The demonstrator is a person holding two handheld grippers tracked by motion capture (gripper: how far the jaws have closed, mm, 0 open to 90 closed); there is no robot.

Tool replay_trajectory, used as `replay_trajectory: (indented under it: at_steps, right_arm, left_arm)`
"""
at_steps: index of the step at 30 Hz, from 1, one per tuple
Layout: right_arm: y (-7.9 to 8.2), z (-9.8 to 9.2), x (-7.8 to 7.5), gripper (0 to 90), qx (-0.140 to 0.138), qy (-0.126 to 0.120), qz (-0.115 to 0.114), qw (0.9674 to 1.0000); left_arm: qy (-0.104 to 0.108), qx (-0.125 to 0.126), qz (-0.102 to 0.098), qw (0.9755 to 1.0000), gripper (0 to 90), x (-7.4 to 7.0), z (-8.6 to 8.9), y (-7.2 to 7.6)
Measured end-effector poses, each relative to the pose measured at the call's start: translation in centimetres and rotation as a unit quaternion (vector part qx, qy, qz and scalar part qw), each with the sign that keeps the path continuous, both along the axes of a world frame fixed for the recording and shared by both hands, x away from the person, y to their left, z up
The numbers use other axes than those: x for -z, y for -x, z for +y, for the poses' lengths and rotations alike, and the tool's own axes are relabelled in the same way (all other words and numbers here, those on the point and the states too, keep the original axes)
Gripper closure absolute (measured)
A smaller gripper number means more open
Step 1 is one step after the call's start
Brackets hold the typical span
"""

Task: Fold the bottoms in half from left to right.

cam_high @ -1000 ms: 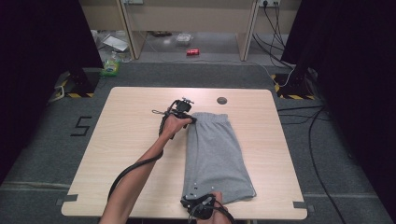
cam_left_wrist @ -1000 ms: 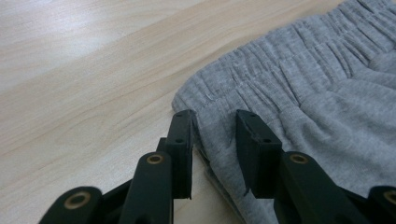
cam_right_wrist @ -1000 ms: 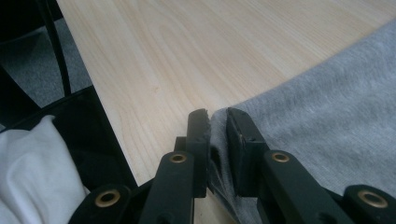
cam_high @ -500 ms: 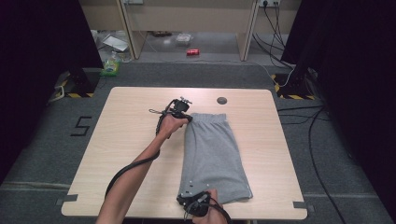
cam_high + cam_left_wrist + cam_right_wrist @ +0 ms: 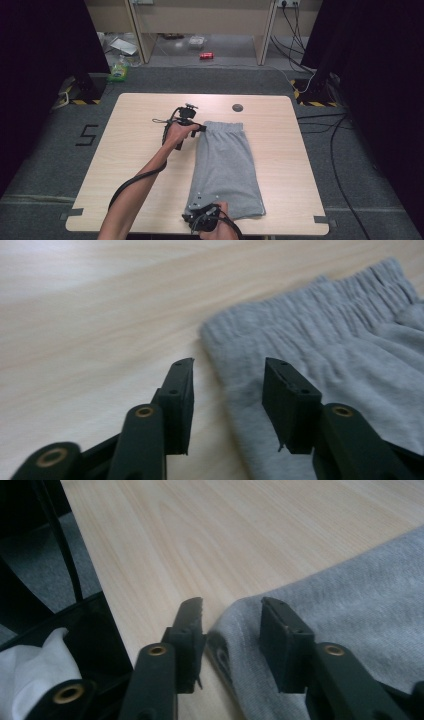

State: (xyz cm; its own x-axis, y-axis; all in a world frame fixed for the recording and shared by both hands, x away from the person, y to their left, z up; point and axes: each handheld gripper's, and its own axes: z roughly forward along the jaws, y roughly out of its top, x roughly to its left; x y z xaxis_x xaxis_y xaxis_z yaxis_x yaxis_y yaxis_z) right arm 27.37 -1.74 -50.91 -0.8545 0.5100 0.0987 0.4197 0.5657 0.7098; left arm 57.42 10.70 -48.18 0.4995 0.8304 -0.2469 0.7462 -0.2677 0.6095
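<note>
Grey shorts [image 5: 225, 165] lie folded lengthwise on the wooden table [image 5: 140, 150], waistband at the far end. My left gripper [image 5: 199, 128] is at the waistband's left corner. Its jaws have just been opening and stand apart in the left gripper view [image 5: 227, 362], with the edge of the shorts [image 5: 325, 340] lying loose between them. My right gripper [image 5: 201, 206] sits at the hem's left corner by the table's front edge. Its jaws have also just been opening [image 5: 232, 602], and the hem corner of the shorts [image 5: 350, 595] rests between them, unpressed.
A round cable hole [image 5: 237, 107] lies in the tabletop beyond the waistband. The table's front edge [image 5: 85, 570] runs close beside the right gripper. On the floor behind the table stand a red can [image 5: 206, 55] and a green bottle [image 5: 118, 72].
The shorts' left edge and hem have shifted slightly to the left. Both hands have stayed at their corners of the cloth.
</note>
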Motion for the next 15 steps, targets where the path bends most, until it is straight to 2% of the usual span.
replay_trajectory:
  at_steps: [2,5,8,10,11,13,15]
  right_arm:
    - [0.2,0.0,0.1,59.8,0.003,0.006,-0.007,0.9999]
    - [0.0,-0.1,0.0,58.4,0.018,0.011,-0.019,0.9996]
    - [-0.3,0.0,0.2,59.5,0.016,0.014,-0.023,0.9995]
    - [-0.2,0.3,0.2,68.6,0.009,0.018,-0.023,0.9995]
    - [-0.2,0.4,0.2,73.4,0.001,0.022,-0.033,0.9992]
    - [-0.3,0.5,0.2,82.5,-0.009,0.023,-0.037,0.9990]
    - [-0.6,0.6,0.2,85.2,-0.012,0.019,-0.033,0.9992]
  left_arm:
    - [-0.012,0.002,0.004,0.9999,52.3,0.3,-0.8,0.0]
    - [-0.019,0.003,0.010,0.9998,54.3,1.0,-1.5,0.1]
    - [-0.025,0.002,-0.001,0.9997,63.7,1.3,-1.8,0.2]
    - [-0.033,0.004,-0.008,0.9994,68.6,1.3,-1.8,0.3]
    - [-0.036,0.005,-0.010,0.9993,70.1,1.3,-1.8,0.3]
    - [-0.040,0.010,-0.016,0.9990,72.3,1.3,-1.7,0.3]
    - [-0.042,0.013,-0.022,0.9988,73.9,1.2,-1.6,0.5]
